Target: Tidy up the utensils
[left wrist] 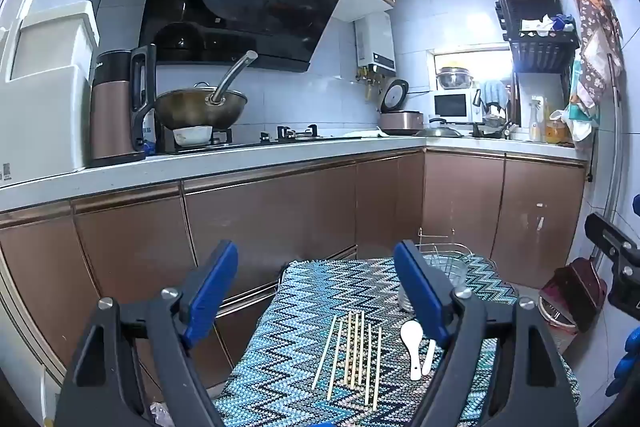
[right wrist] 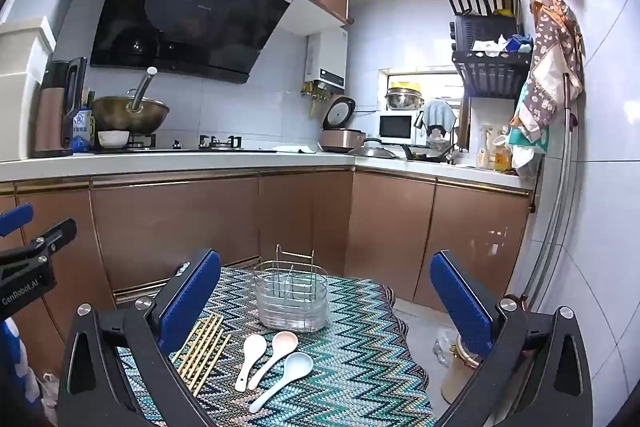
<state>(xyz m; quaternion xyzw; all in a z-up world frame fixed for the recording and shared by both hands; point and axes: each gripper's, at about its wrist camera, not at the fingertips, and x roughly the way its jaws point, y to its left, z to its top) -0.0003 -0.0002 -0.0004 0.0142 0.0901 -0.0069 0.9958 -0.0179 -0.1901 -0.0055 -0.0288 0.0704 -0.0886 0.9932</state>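
Left of the holder (right wrist: 291, 301) the chopsticks (right wrist: 203, 347) lie side by side on the worktop (right wrist: 352, 355), the three spoons (right wrist: 276, 351) just before it, probably ready for sorting. The left claw (left wrist: 316, 297) and right claw (right wrist: 326, 301) both hover open, holding nothing.

From the left wrist view, the right blue finger (left wrist: 420, 291) covers most of the wire rack (left wrist: 446, 259) and part of a spoon (left wrist: 429, 357) beside the white spoon (left wrist: 412, 347). From the right wrist view, the left finger (right wrist: 192, 297) hides the far ends of the chopsticks (right wrist: 204, 351) left of the rack (right wrist: 292, 301).
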